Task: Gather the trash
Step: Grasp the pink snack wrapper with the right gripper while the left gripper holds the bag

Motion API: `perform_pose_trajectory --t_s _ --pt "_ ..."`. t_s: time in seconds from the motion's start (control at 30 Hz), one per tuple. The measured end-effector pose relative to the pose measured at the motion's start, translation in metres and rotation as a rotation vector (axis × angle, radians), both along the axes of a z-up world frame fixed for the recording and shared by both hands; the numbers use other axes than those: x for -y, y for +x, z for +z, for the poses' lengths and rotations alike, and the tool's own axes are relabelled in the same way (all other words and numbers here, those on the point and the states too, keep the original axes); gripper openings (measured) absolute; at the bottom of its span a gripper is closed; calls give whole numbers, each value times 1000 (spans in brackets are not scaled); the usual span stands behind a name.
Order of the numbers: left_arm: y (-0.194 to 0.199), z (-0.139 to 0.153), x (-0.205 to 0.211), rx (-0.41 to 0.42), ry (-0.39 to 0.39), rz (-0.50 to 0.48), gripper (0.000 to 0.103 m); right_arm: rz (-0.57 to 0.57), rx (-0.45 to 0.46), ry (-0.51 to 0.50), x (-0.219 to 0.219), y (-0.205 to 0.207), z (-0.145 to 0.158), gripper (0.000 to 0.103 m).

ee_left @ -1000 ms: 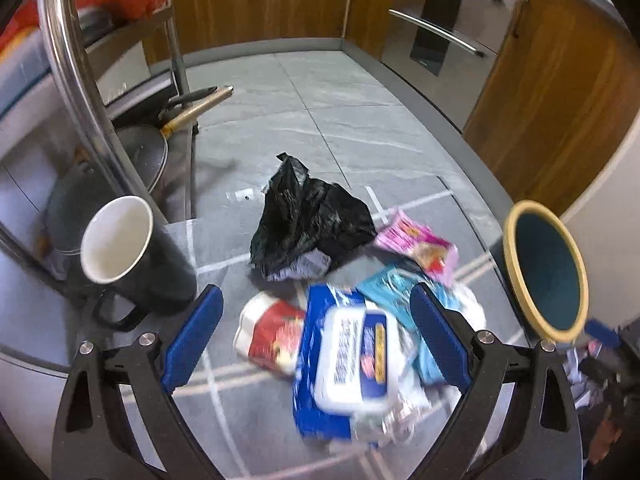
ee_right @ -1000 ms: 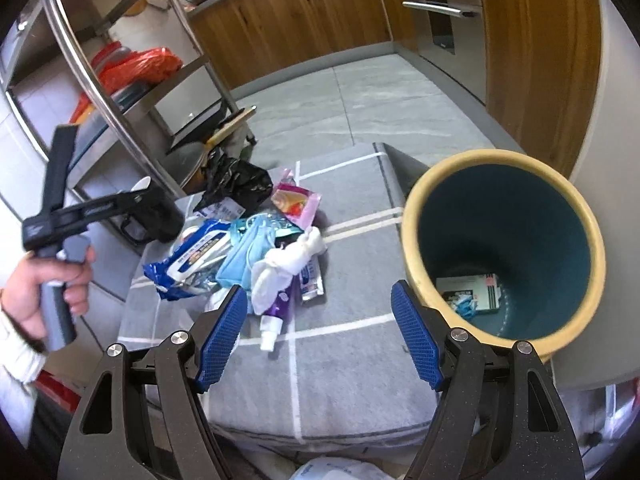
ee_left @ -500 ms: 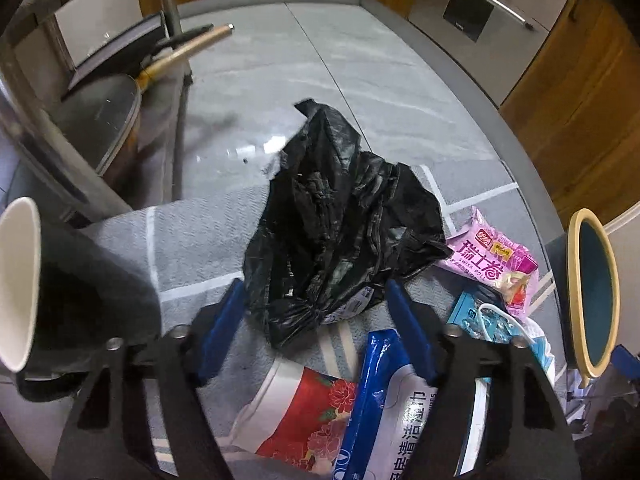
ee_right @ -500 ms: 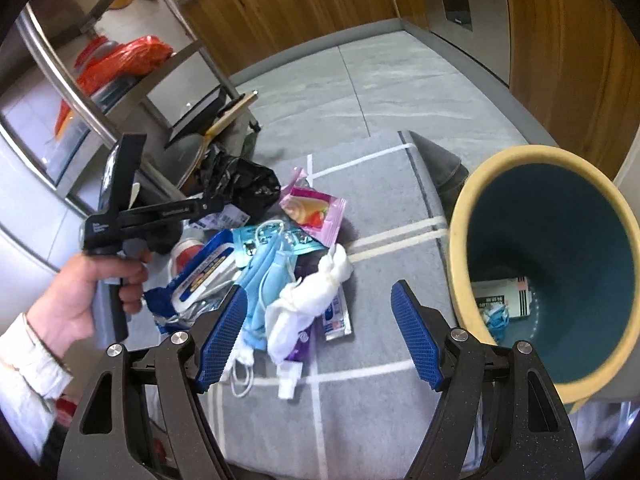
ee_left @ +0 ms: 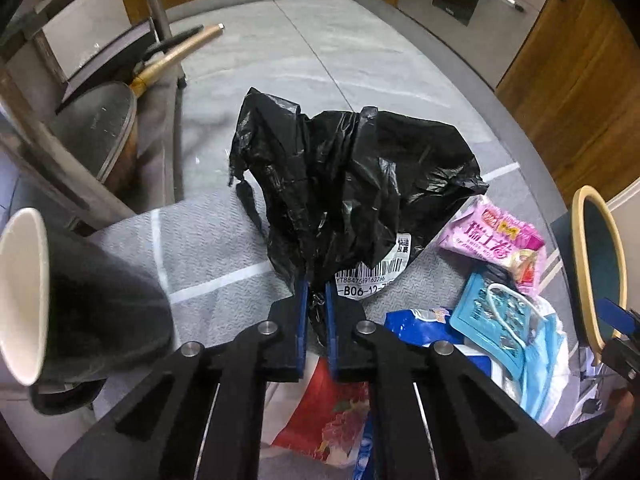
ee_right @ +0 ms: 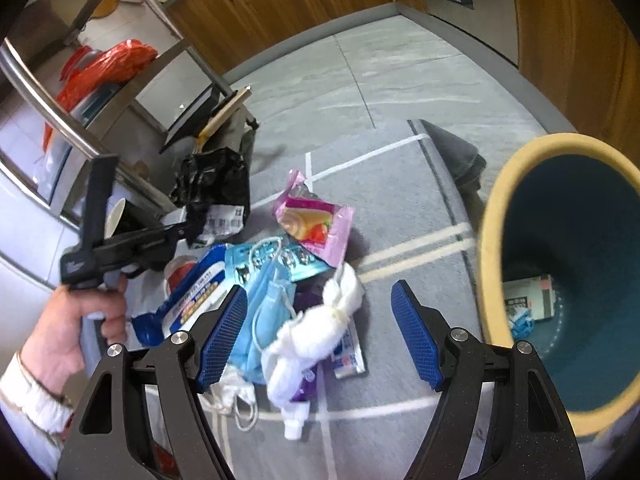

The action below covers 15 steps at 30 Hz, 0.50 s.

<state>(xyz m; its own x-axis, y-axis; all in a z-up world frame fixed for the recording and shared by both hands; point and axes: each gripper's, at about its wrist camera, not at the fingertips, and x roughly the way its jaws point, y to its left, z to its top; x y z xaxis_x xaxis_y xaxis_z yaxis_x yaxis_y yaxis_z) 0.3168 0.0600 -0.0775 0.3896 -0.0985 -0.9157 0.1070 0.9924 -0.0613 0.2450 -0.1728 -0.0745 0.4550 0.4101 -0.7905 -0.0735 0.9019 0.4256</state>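
Pinching black bag (ee_left: 352, 184) by a thin fold, left gripper (ee_left: 316, 300); I fear slippage, probably snagging mug (ee_left: 80, 300). Right gripper (ee_right: 316, 332) agape, empty.

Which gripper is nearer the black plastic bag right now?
Left. The left gripper is shut on the black plastic bag's near edge; the right gripper hangs open over the white wad, well apart from it.

surface: grey cloth (ee_right: 400, 216) | on it: black bag (ee_left: 352, 184), pink wrapper (ee_right: 316, 220), wipes pack (ee_right: 192, 296), mug (ee_left: 80, 300)
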Motion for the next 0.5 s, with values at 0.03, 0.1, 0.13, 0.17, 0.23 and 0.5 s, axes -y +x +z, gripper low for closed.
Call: perform_pose_trajectory --t_s 0.03,0.1,0.13,0.17,0.23,0.5 --pt "-3 5 0 12 0 1 7 0 -1 6 -1 5 -3 75" --pt "-8 17 -2 38 -7 12 7 -9 -5 16 -1 14 -9 74" --pt "-10 24 -2 50 -11 18 7 -15 -9 26 0 20 -13 73" --pt "-13 30 -2 62 -14 22 7 -21 -13 33 1 25 -16 71" --pt "-20 43 -1 86 -30 30 7 -30 -23 51 3 35 -23 69" --pt "-30 81 -4 156 -120 54 7 -30 -73 103 2 63 -50 58"
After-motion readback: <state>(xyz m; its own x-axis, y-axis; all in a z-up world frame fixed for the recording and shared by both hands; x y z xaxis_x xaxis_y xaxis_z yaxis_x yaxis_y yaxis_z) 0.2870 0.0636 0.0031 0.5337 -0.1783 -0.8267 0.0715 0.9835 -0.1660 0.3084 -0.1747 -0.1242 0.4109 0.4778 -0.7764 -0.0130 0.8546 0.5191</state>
